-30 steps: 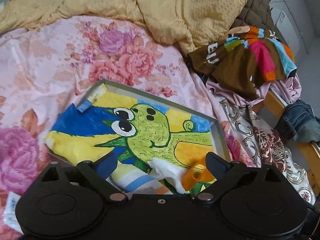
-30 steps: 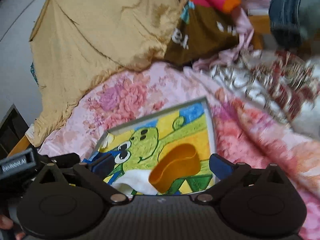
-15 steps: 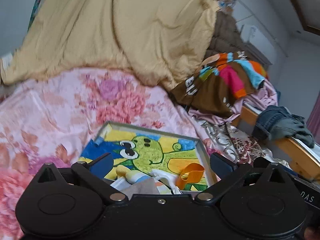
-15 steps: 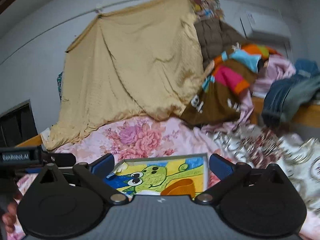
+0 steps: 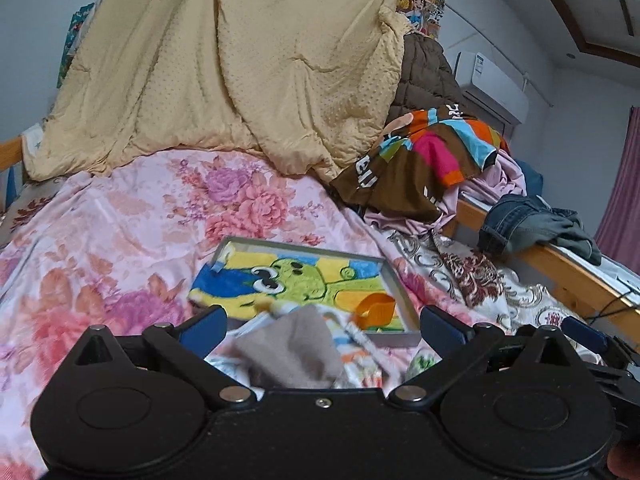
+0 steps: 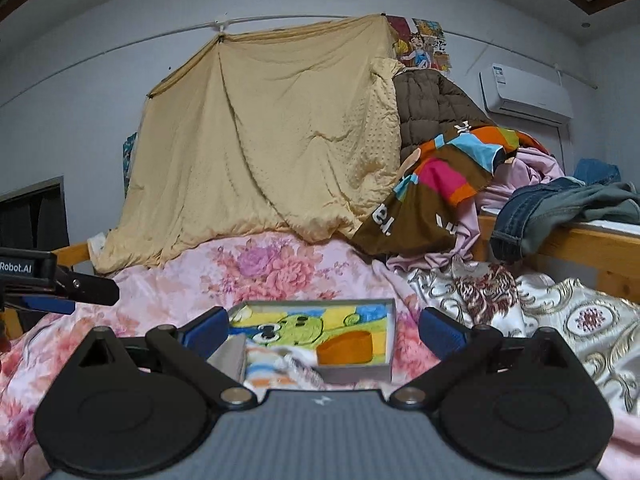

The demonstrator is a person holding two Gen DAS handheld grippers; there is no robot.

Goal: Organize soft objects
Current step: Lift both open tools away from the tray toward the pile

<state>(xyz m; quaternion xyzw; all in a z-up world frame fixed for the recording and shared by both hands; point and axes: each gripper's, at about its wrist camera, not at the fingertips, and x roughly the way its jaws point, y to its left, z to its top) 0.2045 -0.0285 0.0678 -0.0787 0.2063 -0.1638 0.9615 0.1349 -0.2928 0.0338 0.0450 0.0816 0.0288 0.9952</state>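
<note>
A shallow grey tray (image 5: 304, 245) lies on the floral bedsheet (image 5: 120, 232), lined with a cartoon-frog towel (image 5: 288, 280). An orange cup (image 5: 378, 310) sits in its near right corner. A grey-brown cloth (image 5: 292, 350) and a striped white cloth (image 5: 346, 340) spill over the near edge. My left gripper (image 5: 322, 324) is open just short of these cloths and touches nothing. The right gripper (image 6: 324, 332) is open too, level with the tray (image 6: 356, 372), the cup (image 6: 345, 347) and the grey cloth (image 6: 229, 356). The left gripper (image 6: 60, 284) shows at that view's left edge.
A yellow quilt (image 5: 240, 60) hangs behind the bed. To its right are heaped a brown quilted cover and a multicoloured brown garment (image 5: 420, 160). Jeans (image 5: 520, 220) lie over a wooden bed rail (image 5: 560, 264). An ornate patterned cloth (image 6: 560, 320) covers the right side.
Both grippers have drawn back from the tray and risen, their views tilting up to take in the quilt and wall. The grey-brown cloth now shows at the tray's near edge.
</note>
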